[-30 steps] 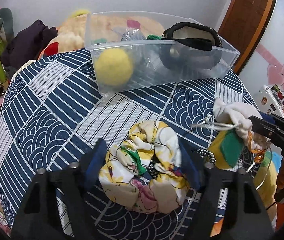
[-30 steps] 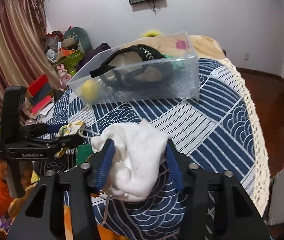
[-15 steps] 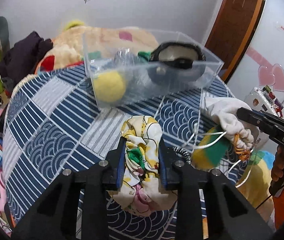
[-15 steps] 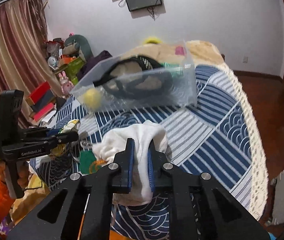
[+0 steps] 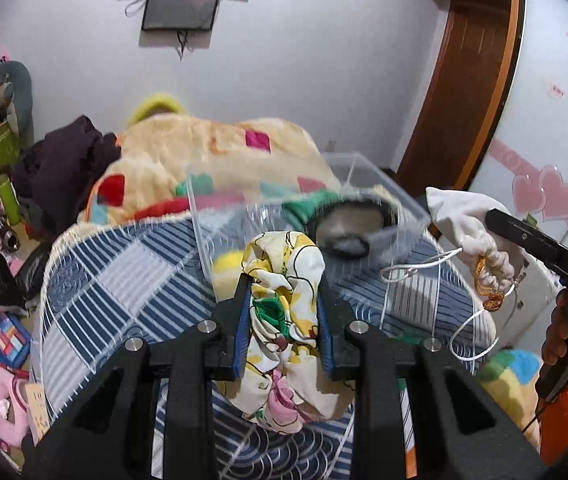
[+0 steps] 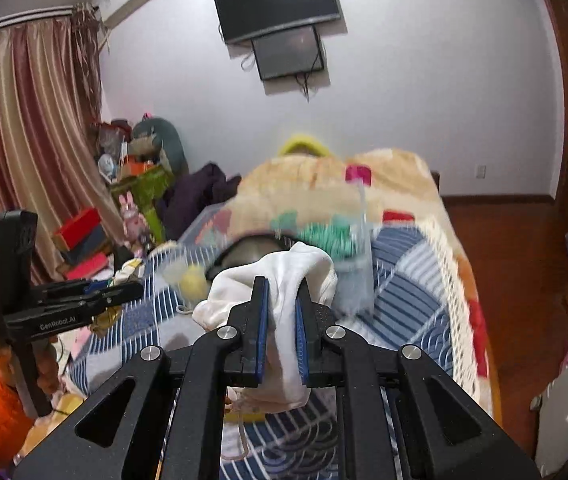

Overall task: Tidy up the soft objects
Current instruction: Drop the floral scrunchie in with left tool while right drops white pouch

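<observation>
Left gripper clenched on floral yellow-and-white fabric scrunchie, lifted above blue-and-white patterned bedcover, right gripper clamped on white drawstring cloth pouch, likewise raised, clear plastic storage bin beyond both, blurred.

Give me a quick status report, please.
Left hand-held gripper shut on scrunchie. Right hand-held gripper shut on pouch. Both lifted, bin ahead, path clear.
</observation>
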A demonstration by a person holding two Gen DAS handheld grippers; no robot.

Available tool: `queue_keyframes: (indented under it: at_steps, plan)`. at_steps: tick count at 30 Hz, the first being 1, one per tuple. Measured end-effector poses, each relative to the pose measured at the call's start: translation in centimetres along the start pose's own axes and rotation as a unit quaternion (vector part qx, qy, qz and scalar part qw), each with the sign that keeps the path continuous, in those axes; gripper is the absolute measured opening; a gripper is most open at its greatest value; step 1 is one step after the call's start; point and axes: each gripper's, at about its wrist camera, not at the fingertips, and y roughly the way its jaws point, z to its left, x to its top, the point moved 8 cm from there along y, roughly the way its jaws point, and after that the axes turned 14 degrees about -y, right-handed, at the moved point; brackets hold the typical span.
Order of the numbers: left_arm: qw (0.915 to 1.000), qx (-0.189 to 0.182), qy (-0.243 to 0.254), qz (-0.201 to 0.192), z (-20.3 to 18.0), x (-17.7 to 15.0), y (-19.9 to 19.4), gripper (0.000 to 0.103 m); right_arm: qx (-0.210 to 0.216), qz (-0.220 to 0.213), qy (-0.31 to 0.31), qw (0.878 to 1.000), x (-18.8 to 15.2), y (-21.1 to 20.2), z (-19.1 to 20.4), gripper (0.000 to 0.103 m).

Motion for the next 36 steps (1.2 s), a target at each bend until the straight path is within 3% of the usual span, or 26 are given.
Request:
queue_keyframes:
  at_steps: [7,16,24,36]
  plan:
    - [0.9993,0.003,-0.004,-0.036,-0.6,3.9,0.5,0.028,-0.018,-0.045,-0.008,0.999,4.5,0.5,-0.5,0.011]
    - [0.9986,0.002,-0.006,-0.053,-1.5,6.6,3.2,0.028,-0.033,-0.055,-0.015,0.998,7.1,3.2,-0.4,0.011]
    - [0.9992,0.018,-0.004,-0.035,-1.4,6.6,6.7,0.028,-0.037,-0.026,-0.027,0.999,6.9,6.5,-0.2,0.011]
    - [0.9986,0.045,-0.017,0.019,0.1,5.2,13.0,0.028,-0.037,0.061,-0.021,0.997,3.8,11.8,-1.4,0.011]
